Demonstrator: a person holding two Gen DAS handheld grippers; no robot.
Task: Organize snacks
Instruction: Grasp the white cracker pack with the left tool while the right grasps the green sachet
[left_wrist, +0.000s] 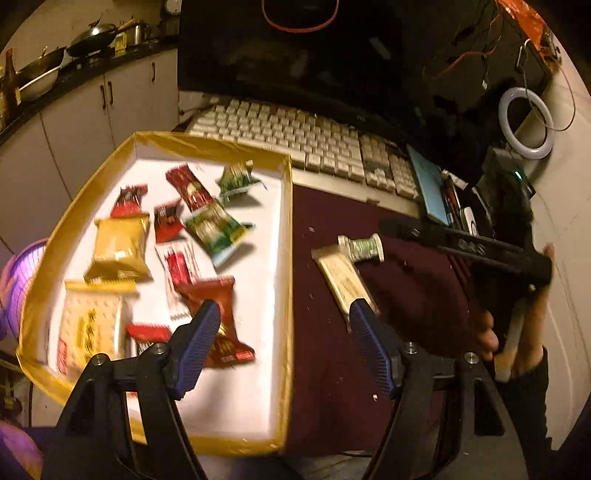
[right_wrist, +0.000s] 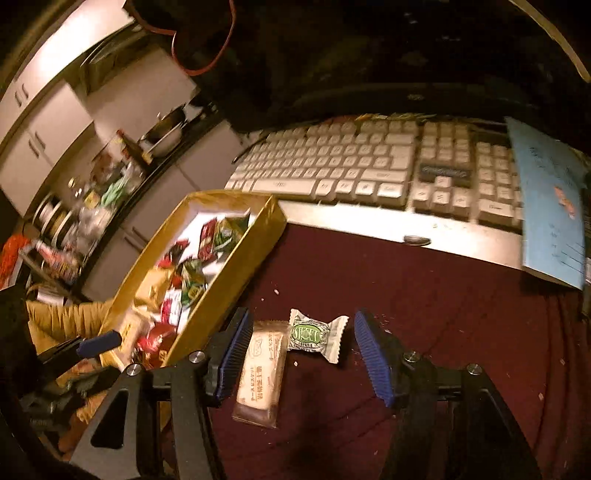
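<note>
Both tongs stand with jaws apart, gripping nothing. Your right gripper (right_wrist: 301, 356) hovers low over the dark red cloth-covered table (right_wrist: 424, 295), bracketing two loose snacks: a small white twist-wrapped candy with a green label (right_wrist: 318, 336) and, touching it, a long beige wrapped biscuit bar (right_wrist: 263, 373). Both lie just beside the right wall of the shallow gold-edged cardboard box (left_wrist: 286, 295), which already holds many packets. Your left gripper (left_wrist: 284, 347) hangs over that wall. You seem to be gathering the last strays; next, probably lower and close on the candy alone. Box contents are blurred, their labels unreadable.
</note>
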